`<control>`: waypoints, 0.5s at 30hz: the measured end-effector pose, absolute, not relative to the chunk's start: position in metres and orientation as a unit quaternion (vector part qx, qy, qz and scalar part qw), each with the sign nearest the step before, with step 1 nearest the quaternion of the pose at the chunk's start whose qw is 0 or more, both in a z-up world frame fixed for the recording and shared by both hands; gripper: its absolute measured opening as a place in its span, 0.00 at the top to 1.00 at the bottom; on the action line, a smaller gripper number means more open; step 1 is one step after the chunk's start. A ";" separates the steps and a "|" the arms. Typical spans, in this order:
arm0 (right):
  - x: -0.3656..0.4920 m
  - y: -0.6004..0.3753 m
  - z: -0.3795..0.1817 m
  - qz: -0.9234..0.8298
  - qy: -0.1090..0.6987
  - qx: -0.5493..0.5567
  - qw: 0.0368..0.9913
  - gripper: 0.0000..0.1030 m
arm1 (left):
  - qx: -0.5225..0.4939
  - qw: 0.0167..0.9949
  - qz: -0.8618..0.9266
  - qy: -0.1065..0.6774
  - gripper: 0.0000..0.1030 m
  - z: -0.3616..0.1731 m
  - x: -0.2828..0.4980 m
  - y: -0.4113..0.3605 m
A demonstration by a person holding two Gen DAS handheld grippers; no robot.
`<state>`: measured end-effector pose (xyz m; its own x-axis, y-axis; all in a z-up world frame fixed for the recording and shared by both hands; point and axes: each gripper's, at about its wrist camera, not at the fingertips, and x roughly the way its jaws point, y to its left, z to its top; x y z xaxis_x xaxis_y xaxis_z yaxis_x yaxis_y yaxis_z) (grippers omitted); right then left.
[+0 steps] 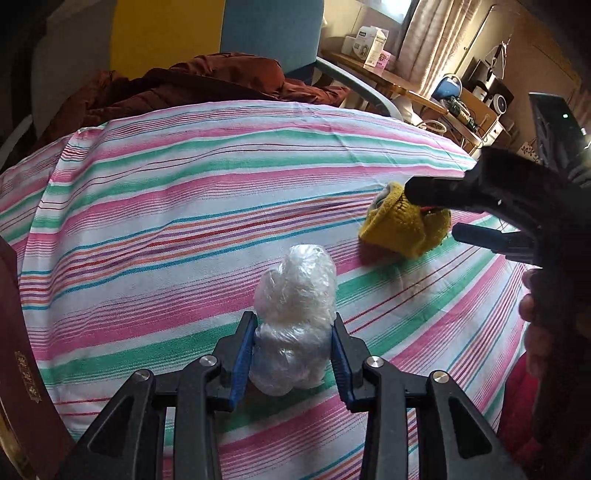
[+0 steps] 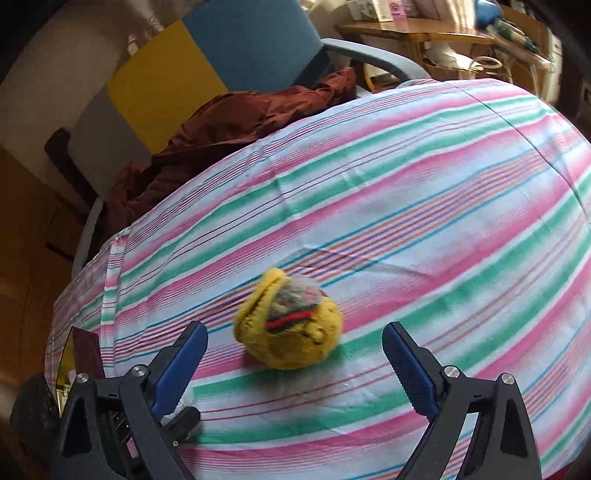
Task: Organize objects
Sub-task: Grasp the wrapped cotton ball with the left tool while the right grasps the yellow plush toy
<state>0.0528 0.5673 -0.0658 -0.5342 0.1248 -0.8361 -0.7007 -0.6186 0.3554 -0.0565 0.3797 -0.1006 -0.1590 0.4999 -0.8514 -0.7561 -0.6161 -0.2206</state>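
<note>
A crumpled bundle of clear plastic wrap [image 1: 295, 295] lies on the striped cloth [image 1: 166, 221]. My left gripper [image 1: 294, 319] is shut on its lower half, a blue pad pressing each side. A yellow knitted pouch [image 2: 290, 332] with red, green and black stripes sits on the cloth to the right, something clear tucked in its open top. My right gripper [image 2: 295, 328] is open, its blue fingers [image 2: 410, 369] wide apart on either side of the pouch without touching it. In the left wrist view the right gripper [image 1: 432, 212] straddles the yellow pouch [image 1: 399, 232].
A brown jacket [image 1: 184, 81] is heaped at the cloth's far edge, before a blue and yellow chair [image 1: 269, 33]. A wooden table [image 1: 399, 79] with boxes stands at the back right. A dark red book [image 1: 22, 350] lies at the left edge. A hand [image 1: 532, 306] holds the right gripper.
</note>
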 end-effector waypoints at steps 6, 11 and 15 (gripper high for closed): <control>0.041 0.572 -0.075 0.799 0.351 -0.417 0.253 0.04 | -0.486 0.417 0.757 0.130 0.62 -0.103 -0.055 0.381; 0.032 0.566 -0.082 0.804 0.332 -0.427 0.246 0.15 | -0.499 0.418 0.750 0.111 0.62 -0.105 -0.062 0.379; 0.033 0.567 -0.087 0.799 0.327 -0.438 0.250 0.46 | -0.516 0.416 0.742 0.102 0.62 -0.105 -0.068 0.379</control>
<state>0.0333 0.5672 -0.0869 -0.4919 0.1137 -0.8632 -0.6860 -0.6611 0.3039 -0.0677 0.3793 -0.1048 -0.1214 0.5115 -0.8507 -0.7217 -0.6339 -0.2781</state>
